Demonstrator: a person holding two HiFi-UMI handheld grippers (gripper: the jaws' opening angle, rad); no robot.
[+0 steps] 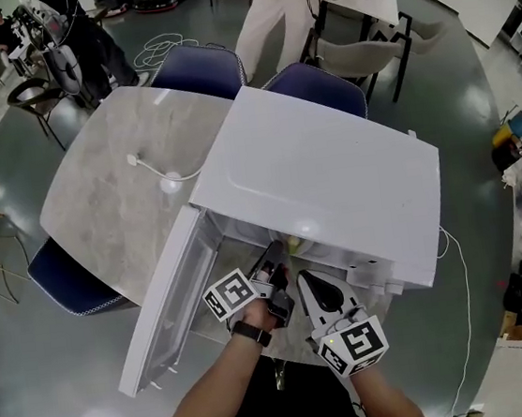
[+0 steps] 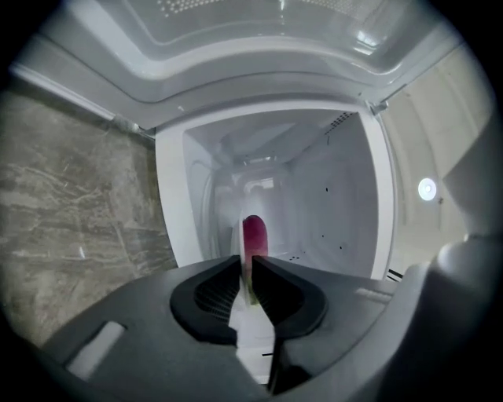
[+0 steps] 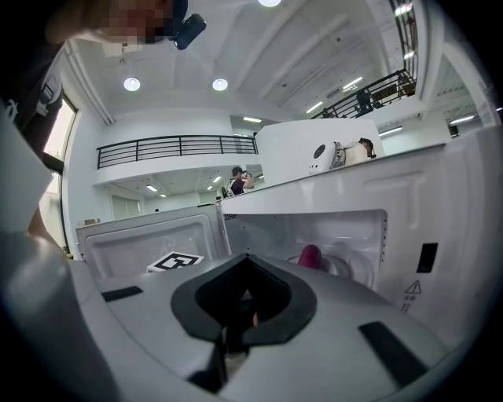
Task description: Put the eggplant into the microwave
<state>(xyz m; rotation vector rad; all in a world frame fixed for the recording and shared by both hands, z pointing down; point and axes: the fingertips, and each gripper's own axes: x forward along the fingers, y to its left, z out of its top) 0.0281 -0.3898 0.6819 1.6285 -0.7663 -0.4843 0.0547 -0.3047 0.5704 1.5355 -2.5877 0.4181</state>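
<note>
Now: my left gripper (image 2: 246,267) clamps narrow on the eggplant (image 2: 254,235) by its near end, so the body leads ahead of the jaws into the open microwave (image 2: 346,196). The right gripper (image 3: 244,310) is closed, empty.

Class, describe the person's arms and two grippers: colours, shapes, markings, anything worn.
The left gripper and right gripper have pale grey bodies with black ribbed jaw pads tapering to a point. Each carries a white cube printed with black square markers. A black band circles the left wrist. Forearms are bare.
</note>
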